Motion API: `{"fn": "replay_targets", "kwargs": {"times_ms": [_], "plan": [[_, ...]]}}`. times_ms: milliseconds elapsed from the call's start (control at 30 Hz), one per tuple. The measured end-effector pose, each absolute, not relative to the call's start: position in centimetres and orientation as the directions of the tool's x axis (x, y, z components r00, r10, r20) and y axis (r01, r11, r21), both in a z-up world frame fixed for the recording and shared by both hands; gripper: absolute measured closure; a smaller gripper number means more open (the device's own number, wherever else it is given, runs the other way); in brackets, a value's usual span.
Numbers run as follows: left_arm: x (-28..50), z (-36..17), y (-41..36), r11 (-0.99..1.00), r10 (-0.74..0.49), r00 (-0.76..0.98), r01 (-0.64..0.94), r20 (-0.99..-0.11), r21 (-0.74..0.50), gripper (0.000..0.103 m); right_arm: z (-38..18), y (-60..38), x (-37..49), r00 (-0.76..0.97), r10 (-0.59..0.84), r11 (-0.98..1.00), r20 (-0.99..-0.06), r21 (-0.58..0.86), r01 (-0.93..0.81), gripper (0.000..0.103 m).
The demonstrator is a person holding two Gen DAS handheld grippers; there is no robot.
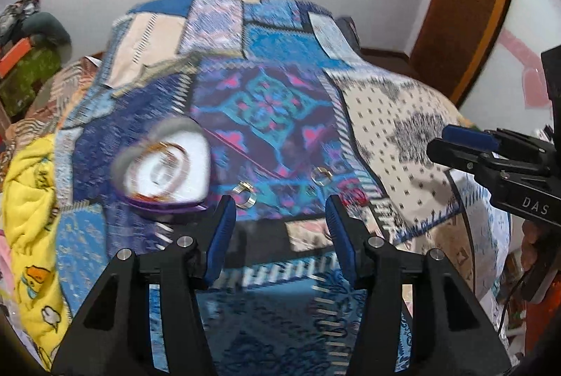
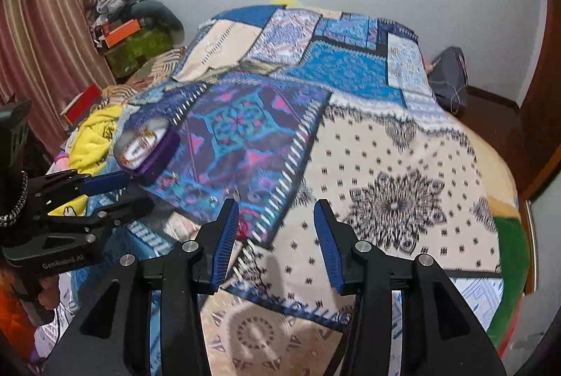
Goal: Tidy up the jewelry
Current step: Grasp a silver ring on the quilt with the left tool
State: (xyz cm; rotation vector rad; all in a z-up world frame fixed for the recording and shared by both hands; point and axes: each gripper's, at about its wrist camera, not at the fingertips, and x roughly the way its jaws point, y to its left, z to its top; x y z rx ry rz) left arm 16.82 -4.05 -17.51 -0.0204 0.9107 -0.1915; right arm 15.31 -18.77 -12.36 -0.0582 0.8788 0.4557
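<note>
Rings sit loose on your patchwork bedspread (image 1: 266,102): one ring (image 1: 245,195) just ahead of your left gripper (image 1: 280,221), a second ring (image 1: 321,174) a bit farther right. Heart-shaped box (image 1: 164,169) lies open to the left, bangles inside, blurred. Left fingers apart, nothing between them. Your right gripper (image 2: 277,236) hovers over the cream patch, fingers apart, empty.

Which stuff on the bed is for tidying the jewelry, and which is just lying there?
For the job:
- heart box, bangles inside
- ring on the quilt
- second ring, also loose
- left gripper, right gripper, jaws apart, nothing between them

Just lying about:
- quilt
- yellow blanket
- orange box
- grey bag
</note>
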Motion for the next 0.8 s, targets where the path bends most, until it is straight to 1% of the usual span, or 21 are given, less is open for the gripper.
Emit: {"fn": "replay_targets", "kwargs": {"times_ms": [200,400,467,533,567,633,700,800], "plan": [[17.3,-20.0,-6.0,0.97,-0.217,0.526,0.208,-0.822,-0.123,0.051,-14.5,-19.1,15.1,0.495,0.376,0.895,-0.783,0.168,-0.413,0.062],[17.5,-21.8,-7.2,0.96,-0.244,0.491,0.243,-0.836,-0.138,0.051,-15.8,-19.0,14.8,0.451,0.419,0.877,-0.788,0.222,-0.427,0.062],[17.6,-22.0,-7.4,0.96,-0.242,0.5,0.247,-0.832,-0.13,0.055,-16.0,-18.7,14.8,0.433,0.44,0.866,-0.787,0.244,-0.437,0.063],[17.7,-22.2,-7.5,0.959,-0.25,0.505,0.248,-0.826,-0.139,0.064,-16.2,-18.2,14.8,0.419,0.451,0.857,-0.788,0.25,-0.451,0.069],[17.9,-22.3,-7.5,0.958,-0.254,0.508,0.248,-0.823,-0.143,0.068,-16.3,-18.0,14.9,0.412,0.456,0.853,-0.789,0.253,-0.457,0.075],[18.1,-22.6,-7.4,0.957,-0.261,0.511,0.249,-0.819,-0.15,0.083,-16.6,-17.3,15.0,0.39,0.469,0.84,-0.792,0.264,-0.474,0.078],[18.1,-22.6,-7.1,0.956,-0.268,0.516,0.246,-0.813,-0.159,0.083,-17.0,-16.7,15.1,0.375,0.472,0.832,-0.798,0.263,-0.488,0.084],[18.0,-22.5,-6.8,0.955,-0.277,0.518,0.244,-0.809,-0.17,0.083,-17.5,-15.8,15.2,0.351,0.481,0.821,-0.804,0.273,-0.501,0.085]]}}
